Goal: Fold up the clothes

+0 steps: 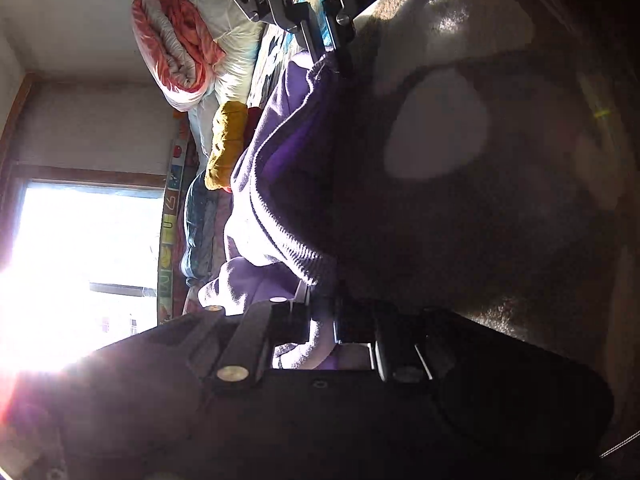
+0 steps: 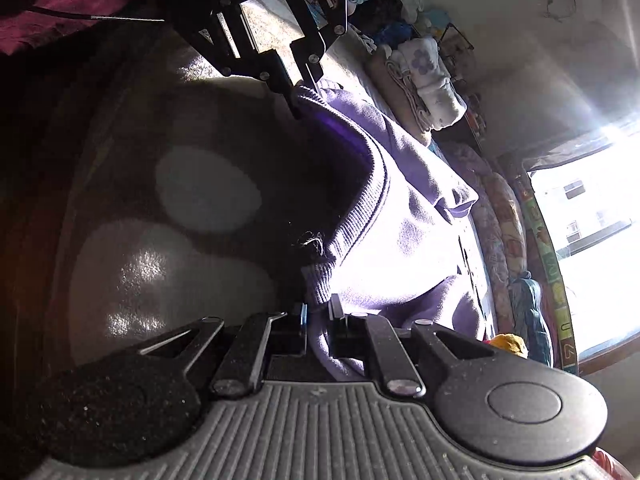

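Right now my left tongs (image 1: 320,316) and my right tongs (image 2: 318,316) each pinch the ribbed hem of a lavender knit sweatshirt (image 2: 400,216), stretched between them above a dark carpet with pale oval patches (image 2: 160,272).

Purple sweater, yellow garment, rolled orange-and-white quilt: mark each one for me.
purple sweater (image 2: 400,232): right wrist view, on the sunlit body just beside the ribbed hem.
yellow garment (image 1: 226,144): left wrist view, middle of the bundle.
rolled orange-and-white quilt (image 1: 176,44): left wrist view, on the orange outer layer.
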The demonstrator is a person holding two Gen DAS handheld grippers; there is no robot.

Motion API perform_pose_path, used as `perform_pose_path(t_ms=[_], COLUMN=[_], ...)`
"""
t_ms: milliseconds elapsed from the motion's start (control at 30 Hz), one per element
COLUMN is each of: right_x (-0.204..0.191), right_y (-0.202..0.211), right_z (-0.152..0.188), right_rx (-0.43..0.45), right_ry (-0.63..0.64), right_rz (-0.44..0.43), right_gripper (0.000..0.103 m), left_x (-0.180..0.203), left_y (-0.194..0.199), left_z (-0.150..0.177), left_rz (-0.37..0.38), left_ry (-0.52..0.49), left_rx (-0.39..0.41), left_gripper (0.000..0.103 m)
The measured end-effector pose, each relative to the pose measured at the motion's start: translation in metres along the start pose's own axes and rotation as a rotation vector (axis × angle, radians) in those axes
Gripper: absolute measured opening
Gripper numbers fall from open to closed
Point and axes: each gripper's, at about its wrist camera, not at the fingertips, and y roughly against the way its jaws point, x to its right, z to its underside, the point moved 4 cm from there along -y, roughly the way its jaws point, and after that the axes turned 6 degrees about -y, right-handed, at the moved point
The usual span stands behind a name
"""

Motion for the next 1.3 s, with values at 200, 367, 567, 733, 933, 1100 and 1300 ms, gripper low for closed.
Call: perform_pose_path(t_ms=[200,367,567,733,933,1100,1300], right_x=[-0.013,-0.022,-0.004,0.048,0.065,0.006,0.008], right_y=[0.012,0.016,0.052,0.043,0.000,-0.022,0.009], right_z=[0.007,0.006,0.004,-0.008,-0.012,0.007,0.009], right_rx=[-0.031,-0.044,-0.006,0.052,0.103,-0.001,0.074], right_ry=[0.029,0.048,-0.121,-0.579,-0.999,-1.025,-1.147], right_rz=[-0.041,-0.049,-0.096,-0.037,-0.009,-0.001,-0.015], right_gripper=[0.011,0.017,0.017,0.017,0.022,0.027,0.027], left_x=[0.024,0.021,-0.028,-0.081,-0.099,-0.048,-0.055], left_y=[0.015,0.018,0.041,0.028,-0.018,-0.025,-0.012], left_z=[0.010,0.005,0.019,0.022,0.007,-0.004,-0.007], left_rz=[0.043,0.105,0.300,0.301,0.270,0.313,0.318], left_ry=[-0.081,-0.019,0.290,0.667,1.048,1.189,1.231], left_rx=[0.005,-0.015,-0.034,-0.053,-0.132,-0.252,-0.251], left_gripper=[0.008,0.008,0.026,0.026,0.026,0.025,0.026])
